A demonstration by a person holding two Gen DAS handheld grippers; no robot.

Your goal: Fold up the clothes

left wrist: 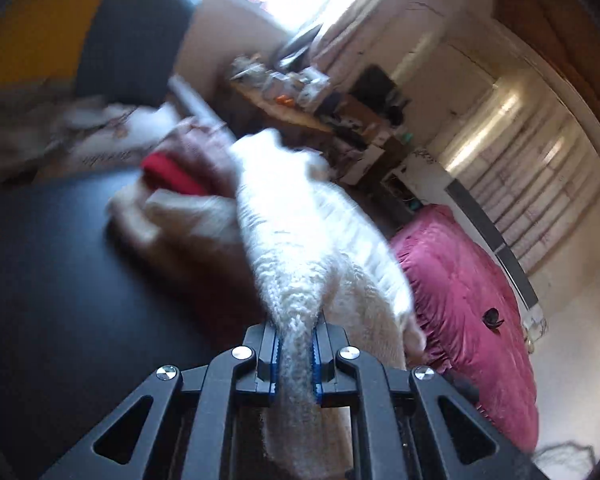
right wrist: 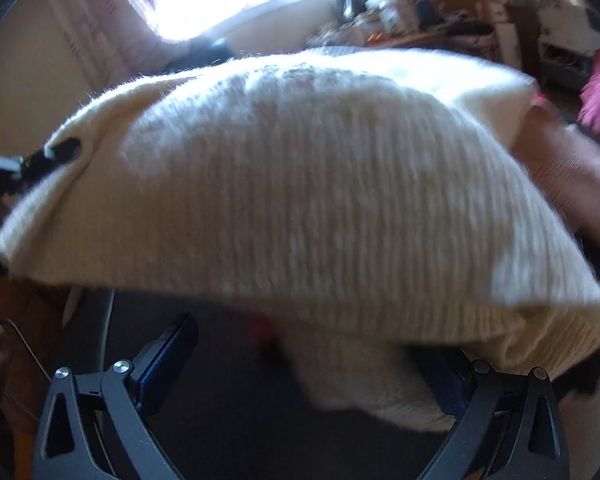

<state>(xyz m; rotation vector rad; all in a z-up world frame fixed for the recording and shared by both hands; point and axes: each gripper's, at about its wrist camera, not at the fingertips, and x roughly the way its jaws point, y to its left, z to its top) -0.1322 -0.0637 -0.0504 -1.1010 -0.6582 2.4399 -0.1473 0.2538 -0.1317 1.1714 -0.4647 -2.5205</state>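
A cream ribbed knit sweater (left wrist: pixel 300 240) hangs stretched above the dark table (left wrist: pixel 52 280). My left gripper (left wrist: pixel 296 344) is shut on a bunched edge of it, with the fabric running between the blue pads. In the right wrist view the sweater (right wrist: pixel 300 184) fills the frame as a wide lifted sheet. My right gripper (right wrist: pixel 312 356) is open with its jaws wide apart, under the sweater's lower edge, which drapes over the right finger. The left gripper (right wrist: pixel 56 152) shows at the sweater's left corner. A pile of other clothes, red (left wrist: pixel 168 176) and pinkish, lies on the table behind.
A magenta cushion or quilt (left wrist: pixel 468 312) lies on the floor to the right of the table. A cluttered desk (left wrist: pixel 300 108) stands under a bright window. A yellow and dark panel (left wrist: pixel 80 36) stands at the far left. A pink garment (right wrist: pixel 572 176) lies at the right.
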